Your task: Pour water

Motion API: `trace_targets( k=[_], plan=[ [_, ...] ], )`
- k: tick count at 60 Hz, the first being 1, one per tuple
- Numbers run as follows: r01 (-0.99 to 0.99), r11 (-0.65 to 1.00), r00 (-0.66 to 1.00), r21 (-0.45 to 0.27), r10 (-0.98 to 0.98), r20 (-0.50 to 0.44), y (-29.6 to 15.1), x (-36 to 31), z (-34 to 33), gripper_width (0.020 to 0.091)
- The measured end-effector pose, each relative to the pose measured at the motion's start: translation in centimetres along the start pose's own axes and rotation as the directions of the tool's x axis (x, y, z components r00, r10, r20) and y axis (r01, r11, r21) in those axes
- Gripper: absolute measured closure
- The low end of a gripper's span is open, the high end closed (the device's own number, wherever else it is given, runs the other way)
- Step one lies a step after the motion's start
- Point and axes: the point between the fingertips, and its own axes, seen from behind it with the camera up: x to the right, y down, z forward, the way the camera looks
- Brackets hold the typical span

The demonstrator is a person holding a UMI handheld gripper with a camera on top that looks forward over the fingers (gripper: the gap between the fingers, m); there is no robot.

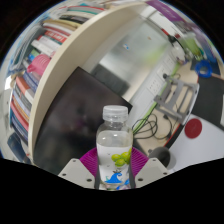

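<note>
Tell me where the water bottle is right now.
In the gripper view, the water bottle stands upright between the gripper's two pink-padded fingers, which close against its sides, with the white table beyond it.

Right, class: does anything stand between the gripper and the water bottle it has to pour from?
Nothing visible does. The water bottle, white cap on, already sits between the gripper pads, which appear to press on its sides. No cup or other vessel to pour into shows here.
</note>
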Motion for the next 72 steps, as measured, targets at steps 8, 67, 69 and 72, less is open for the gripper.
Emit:
trace_targets(
  k=[8,67,69,72],
  plan=[
    [0.474,0.878,0.877,0.069,-0.463,-0.13,-5.8,1.6,-1.0,0.0689],
    [0.802,0.596,0.566,-0.035,-0.778,-0.271,-7.9,24.5,3.4,0.0632],
    [0.799,0.6,0.571,-0.031,-0.775,-0.272,-8.0,24.5,3.3,0.0616],
    [0.788,0.614,0.582,-0.045,-0.766,-0.273,-7.8,24.8,3.1,0.0587]
  ],
)
